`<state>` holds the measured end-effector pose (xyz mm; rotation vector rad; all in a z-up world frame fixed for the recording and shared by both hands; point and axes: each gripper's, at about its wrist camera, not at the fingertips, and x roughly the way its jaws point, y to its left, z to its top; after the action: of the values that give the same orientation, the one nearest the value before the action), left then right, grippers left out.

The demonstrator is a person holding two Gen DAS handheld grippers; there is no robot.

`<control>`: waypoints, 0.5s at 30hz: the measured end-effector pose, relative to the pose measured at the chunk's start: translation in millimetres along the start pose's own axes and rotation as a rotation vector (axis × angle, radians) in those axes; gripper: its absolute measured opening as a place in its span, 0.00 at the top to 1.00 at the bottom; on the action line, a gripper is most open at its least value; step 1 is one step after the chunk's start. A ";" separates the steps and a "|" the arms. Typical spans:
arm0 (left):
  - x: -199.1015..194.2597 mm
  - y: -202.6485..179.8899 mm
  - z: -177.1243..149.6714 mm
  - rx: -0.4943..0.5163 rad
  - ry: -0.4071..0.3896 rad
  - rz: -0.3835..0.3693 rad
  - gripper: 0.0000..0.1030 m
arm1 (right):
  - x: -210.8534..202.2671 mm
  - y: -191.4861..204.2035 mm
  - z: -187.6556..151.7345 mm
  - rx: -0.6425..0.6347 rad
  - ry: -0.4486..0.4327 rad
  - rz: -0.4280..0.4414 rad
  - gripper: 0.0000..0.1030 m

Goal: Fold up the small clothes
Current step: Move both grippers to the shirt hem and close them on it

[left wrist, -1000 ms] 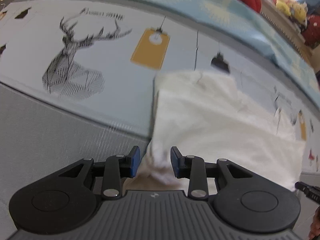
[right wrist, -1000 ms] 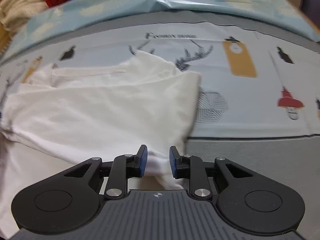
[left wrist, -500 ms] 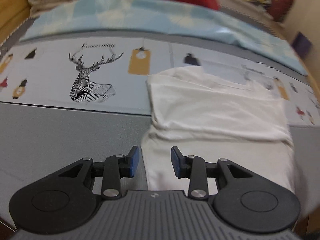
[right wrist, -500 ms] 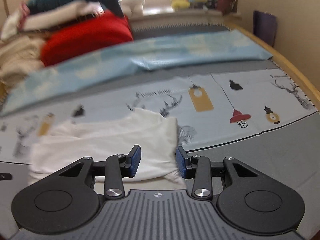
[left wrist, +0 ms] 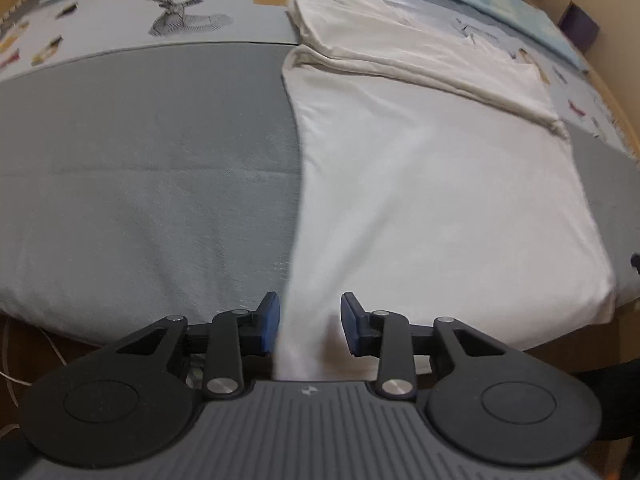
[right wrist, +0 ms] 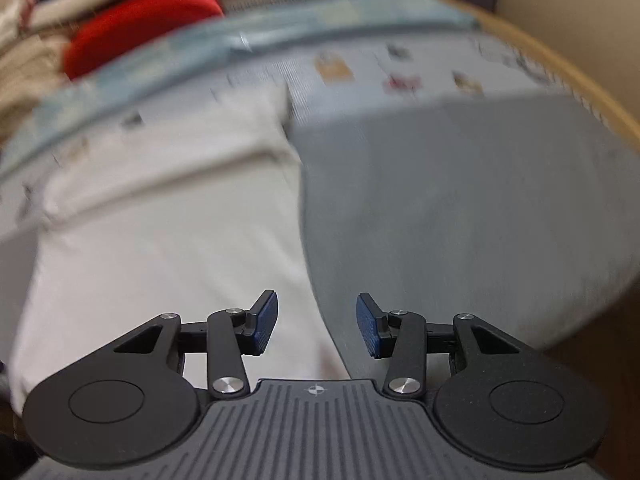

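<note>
A white garment [left wrist: 420,184] lies flat on the grey bed cover [left wrist: 140,160], its far part folded back on itself as a thick band [left wrist: 400,52]. My left gripper [left wrist: 309,322] hovers over the garment's near left corner at the bed's front edge. Its jaws are closing with cloth lying under the gap, and the pads are not pressing on it. In the blurred right wrist view, my right gripper [right wrist: 317,322] hangs over the garment's [right wrist: 168,240] near right edge where it meets the grey cover [right wrist: 460,200]. Its jaws are opening and grip nothing.
A printed sheet with a deer [left wrist: 188,12] covers the bed beyond the garment. Farther back lie a light-blue blanket [right wrist: 320,28] and a pile of clothes with a red one [right wrist: 140,28]. A wooden bed frame [right wrist: 580,80] curves along the right.
Both grippers have drawn back from the folded far part to the garment's near edge. The right jaws have spread wider. The folded band now lies far from both grippers.
</note>
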<state>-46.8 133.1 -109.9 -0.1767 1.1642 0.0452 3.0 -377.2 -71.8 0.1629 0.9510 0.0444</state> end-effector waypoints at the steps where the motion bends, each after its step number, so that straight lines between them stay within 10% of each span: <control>1: 3.0 4.4 0.7 -0.015 0.010 0.007 0.64 | 9.9 -1.9 -3.9 -0.002 0.045 -0.012 0.56; 15: 33.3 11.4 -1.7 -0.036 0.101 0.034 0.64 | 60.4 -2.6 -23.0 -0.051 0.221 -0.022 0.55</control>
<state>-36.6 142.1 -142.3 -0.1930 1.2682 0.0877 19.3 -370.4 -134.0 0.1010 1.1710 0.0674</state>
